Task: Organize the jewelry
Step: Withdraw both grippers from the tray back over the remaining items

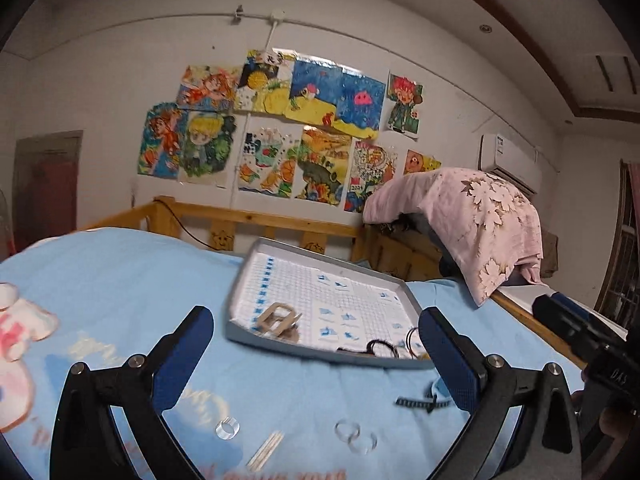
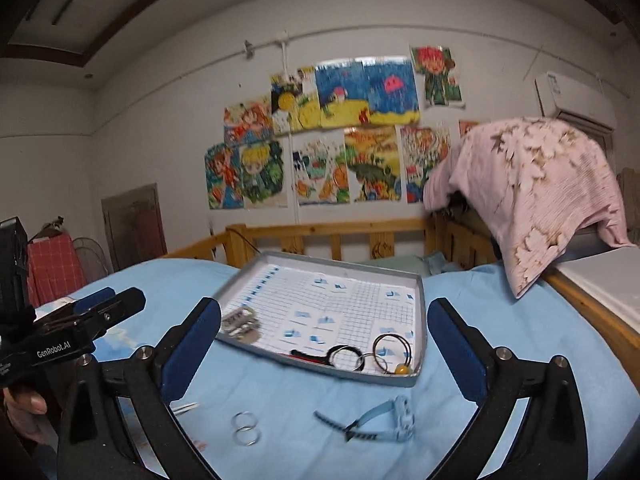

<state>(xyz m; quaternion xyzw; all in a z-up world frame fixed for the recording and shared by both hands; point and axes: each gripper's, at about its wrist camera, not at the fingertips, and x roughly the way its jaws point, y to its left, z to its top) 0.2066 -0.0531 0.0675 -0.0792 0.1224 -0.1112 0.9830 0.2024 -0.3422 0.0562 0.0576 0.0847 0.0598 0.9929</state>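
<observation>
On blue bedsheet (image 2: 280, 412): grey tray (image 2: 416, 378), two rings (image 2: 245, 428), watch (image 2: 394, 420) lying loose; left tongs (image 1: 316, 340), right tongs (image 2: 324, 340) both spread, empty.

The bedsheet (image 2: 280, 400) is pale blue; the tray (image 2: 320, 258) is grey, lined with white blue-gridded paper; the draped cloth (image 2: 532, 184) is pink with pale flowers; the gripper pads (image 2: 456, 352) are dark blue.
</observation>
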